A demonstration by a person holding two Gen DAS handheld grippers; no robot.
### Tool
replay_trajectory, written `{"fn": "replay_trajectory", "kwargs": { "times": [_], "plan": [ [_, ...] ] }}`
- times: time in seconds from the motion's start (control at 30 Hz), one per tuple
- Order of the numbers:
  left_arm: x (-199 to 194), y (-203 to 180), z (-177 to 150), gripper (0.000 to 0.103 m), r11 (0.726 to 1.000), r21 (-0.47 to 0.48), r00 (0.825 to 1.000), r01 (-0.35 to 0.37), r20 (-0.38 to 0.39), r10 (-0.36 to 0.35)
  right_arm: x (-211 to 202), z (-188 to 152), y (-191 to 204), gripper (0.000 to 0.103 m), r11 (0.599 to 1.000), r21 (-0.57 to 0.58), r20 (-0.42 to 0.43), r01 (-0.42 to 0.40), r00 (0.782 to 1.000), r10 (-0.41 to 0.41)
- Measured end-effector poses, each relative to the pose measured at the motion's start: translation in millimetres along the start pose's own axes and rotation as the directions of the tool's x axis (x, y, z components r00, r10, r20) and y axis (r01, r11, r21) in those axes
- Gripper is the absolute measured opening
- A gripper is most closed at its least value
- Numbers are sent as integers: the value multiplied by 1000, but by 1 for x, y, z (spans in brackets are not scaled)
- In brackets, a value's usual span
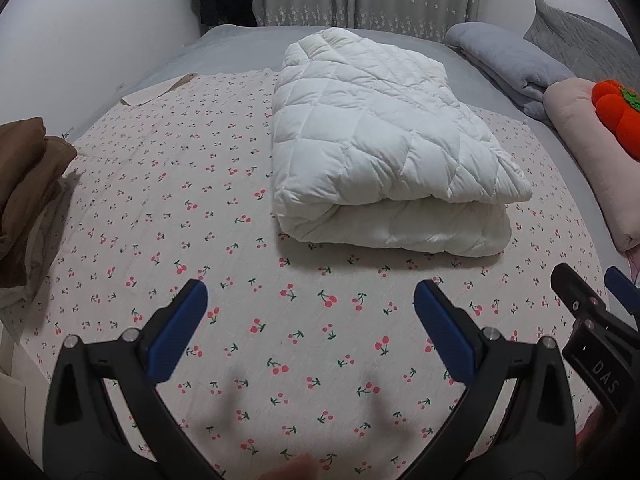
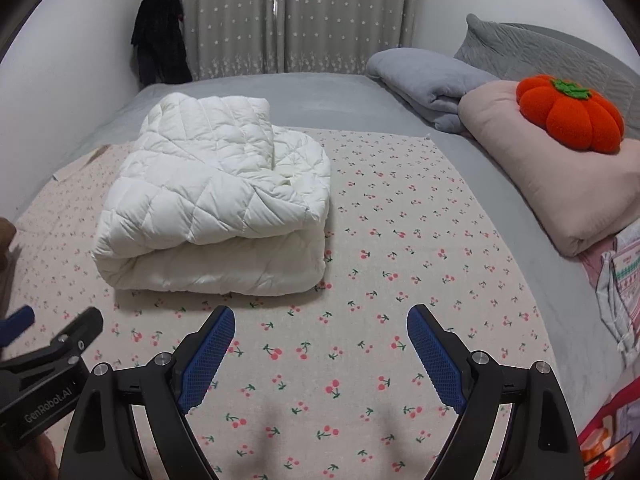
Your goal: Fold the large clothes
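White quilted jacket (image 1: 384, 148) lies folded on the cherry-print sheet (image 1: 180, 208) (mid-bed) — both the left tool (image 1: 310, 300) and right tool (image 2: 320, 326) gape apart, empty, short of it

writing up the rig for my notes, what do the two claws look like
Both match: the left claw and right claw have black plastic arms with silver bolts and blue textured pads. One body reads "GenRobot.AI", the other "DAS". No cables or sleeves visible.

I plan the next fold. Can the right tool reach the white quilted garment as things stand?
Probably yes. The right tool stands open and empty above the cherry-print cloth, and nothing lies between it and the folded white quilted garment ahead, to its left.
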State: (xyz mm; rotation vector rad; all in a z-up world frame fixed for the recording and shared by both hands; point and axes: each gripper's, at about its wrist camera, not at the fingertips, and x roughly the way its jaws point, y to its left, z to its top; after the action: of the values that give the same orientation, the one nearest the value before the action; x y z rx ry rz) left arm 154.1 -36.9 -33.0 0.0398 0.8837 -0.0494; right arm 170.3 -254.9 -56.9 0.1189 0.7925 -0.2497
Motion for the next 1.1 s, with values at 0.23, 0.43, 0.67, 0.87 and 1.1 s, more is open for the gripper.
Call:
{"fn": "replay_trajectory", "kwargs": {
  "times": [0.23, 0.43, 0.67, 0.87, 1.1],
  "plan": [
    [-6, 1, -2, 103, 1000, 4, 1000, -7, 4, 7, -7, -4, -2, 90, 999, 32, 17, 3, 1000, -3],
    [-11, 2, -3, 103, 1000, 7, 1000, 14, 15, -14, -12, -4, 6, 90, 1000, 14, 31, -12, 999, 12],
    [-11, 1, -3, 103, 1000, 4, 1000, 12, 10, -12, -10, -5, 8, 90, 1000, 9, 21, -8, 1000, 8],
    [-12, 1, -3, 103, 1000, 4, 1000, 15, 12, -15, -8, -6, 8, 90, 1000, 10, 11, -2, 1000, 2],
    [-12, 2, -3, 103, 1000, 4, 1000, 21, 12, -21, -9, -7, 11, 90, 1000, 1, 13, -5, 1000, 5]
  ]
}}
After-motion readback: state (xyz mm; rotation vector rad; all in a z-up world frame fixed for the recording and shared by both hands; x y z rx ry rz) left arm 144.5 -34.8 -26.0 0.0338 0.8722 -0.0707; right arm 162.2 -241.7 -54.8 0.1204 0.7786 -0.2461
